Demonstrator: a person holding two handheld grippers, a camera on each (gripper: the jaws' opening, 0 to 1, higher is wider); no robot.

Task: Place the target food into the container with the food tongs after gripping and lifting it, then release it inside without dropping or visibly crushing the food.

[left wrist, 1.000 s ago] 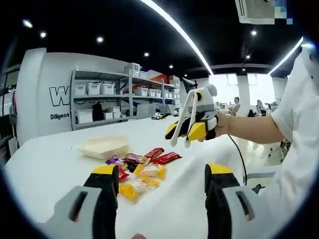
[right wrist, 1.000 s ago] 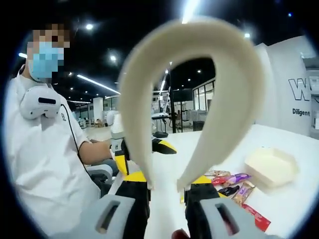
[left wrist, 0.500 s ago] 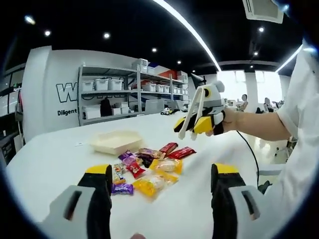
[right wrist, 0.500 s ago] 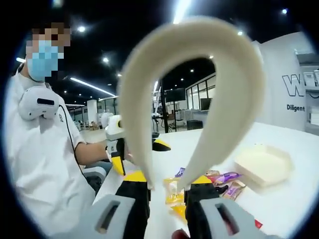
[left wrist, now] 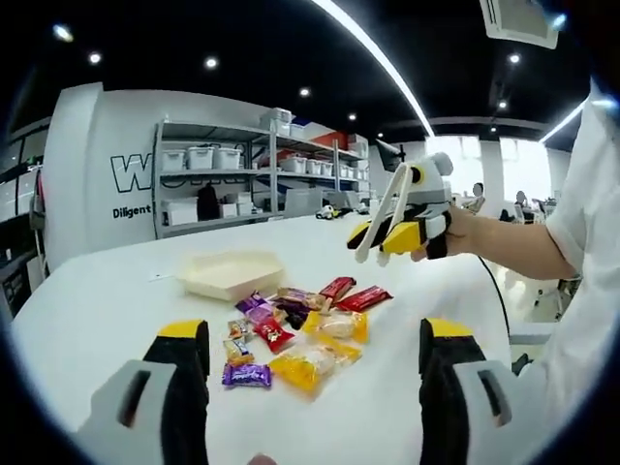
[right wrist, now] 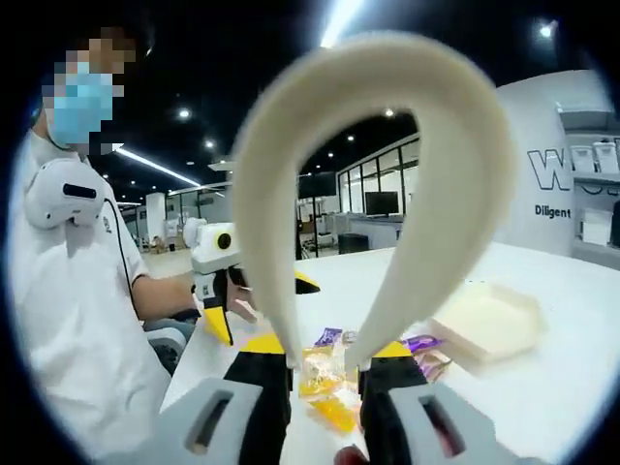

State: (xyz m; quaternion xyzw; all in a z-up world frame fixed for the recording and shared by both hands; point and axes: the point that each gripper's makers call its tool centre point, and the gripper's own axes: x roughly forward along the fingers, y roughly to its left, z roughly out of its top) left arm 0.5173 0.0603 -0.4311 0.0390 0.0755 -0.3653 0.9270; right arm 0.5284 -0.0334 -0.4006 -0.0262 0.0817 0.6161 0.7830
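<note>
wall (left wrist: 97,174): big "W…", cut off | below: "Diligent", rest hidden

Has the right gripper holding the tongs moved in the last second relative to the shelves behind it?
Yes. In the left gripper view, the right gripper with the tongs has drifted rightward, away from the shelving unit, though that camera also shifted.

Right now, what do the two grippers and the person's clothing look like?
Left gripper: grey bodies, black jaws capped yellow. Right gripper: the same black and yellow, with a white housing and a black cable trailing from it. The person wears a white short sleeve.
</note>
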